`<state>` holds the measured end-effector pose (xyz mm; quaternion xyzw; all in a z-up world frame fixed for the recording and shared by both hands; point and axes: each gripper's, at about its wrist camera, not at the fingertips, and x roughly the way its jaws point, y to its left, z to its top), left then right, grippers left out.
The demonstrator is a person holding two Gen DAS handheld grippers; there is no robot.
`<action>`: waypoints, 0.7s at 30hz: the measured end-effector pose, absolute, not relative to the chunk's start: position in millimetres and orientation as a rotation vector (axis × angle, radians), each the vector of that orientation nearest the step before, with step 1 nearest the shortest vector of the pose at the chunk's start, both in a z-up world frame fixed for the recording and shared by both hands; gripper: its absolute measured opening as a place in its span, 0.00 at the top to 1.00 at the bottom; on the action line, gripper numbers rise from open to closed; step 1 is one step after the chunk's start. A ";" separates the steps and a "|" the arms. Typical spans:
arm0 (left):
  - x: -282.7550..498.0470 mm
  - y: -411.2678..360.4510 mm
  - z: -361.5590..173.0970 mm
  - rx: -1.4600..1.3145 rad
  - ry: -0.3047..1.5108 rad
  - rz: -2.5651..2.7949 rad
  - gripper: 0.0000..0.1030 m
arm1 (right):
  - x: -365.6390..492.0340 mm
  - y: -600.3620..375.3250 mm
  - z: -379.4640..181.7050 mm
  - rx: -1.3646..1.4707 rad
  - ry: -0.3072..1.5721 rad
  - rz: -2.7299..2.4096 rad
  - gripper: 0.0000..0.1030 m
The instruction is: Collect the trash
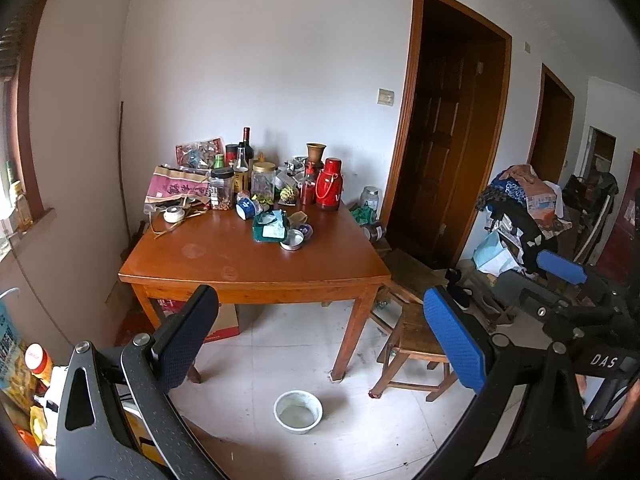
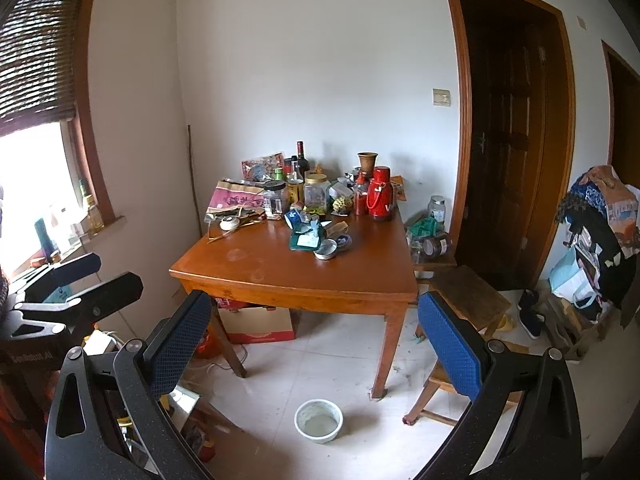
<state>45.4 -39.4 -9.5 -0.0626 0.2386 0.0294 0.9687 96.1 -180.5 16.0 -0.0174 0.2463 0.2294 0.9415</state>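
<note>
A wooden table (image 1: 224, 258) (image 2: 256, 268) stands against the far wall. Loose litter lies near its middle: a green wrapper (image 1: 270, 226) (image 2: 308, 236), a round tin lid (image 1: 292, 239) (image 2: 325, 249) and a blue-white packet (image 1: 246, 206) (image 2: 294, 216). My left gripper (image 1: 320, 332) is open and empty, well short of the table. My right gripper (image 2: 316, 340) is open and empty too. The right gripper shows at the right of the left wrist view (image 1: 560, 276). The left gripper shows at the left of the right wrist view (image 2: 76, 280).
Jars, bottles, a red thermos (image 1: 329, 190) (image 2: 379, 194) and a pink paper bag (image 1: 176, 192) (image 2: 236, 200) crowd the table's back. A white bowl (image 1: 298, 412) (image 2: 319, 420) sits on the floor. A wooden stool (image 1: 412, 344) (image 2: 444, 384), a box under the table (image 2: 256, 324) and piled clothes (image 1: 520, 208) stand around.
</note>
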 end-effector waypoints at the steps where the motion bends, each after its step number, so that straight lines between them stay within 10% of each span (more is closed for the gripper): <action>1: 51.4 -40.2 -10.9 -0.127 0.487 0.061 0.00 | 100.0 -181.9 15.6 -0.033 0.502 0.464 0.00; 21: 222.8 33.6 -38.8 -0.152 0.573 0.066 0.05 | 235.8 -139.9 -18.5 -0.010 0.594 0.325 0.00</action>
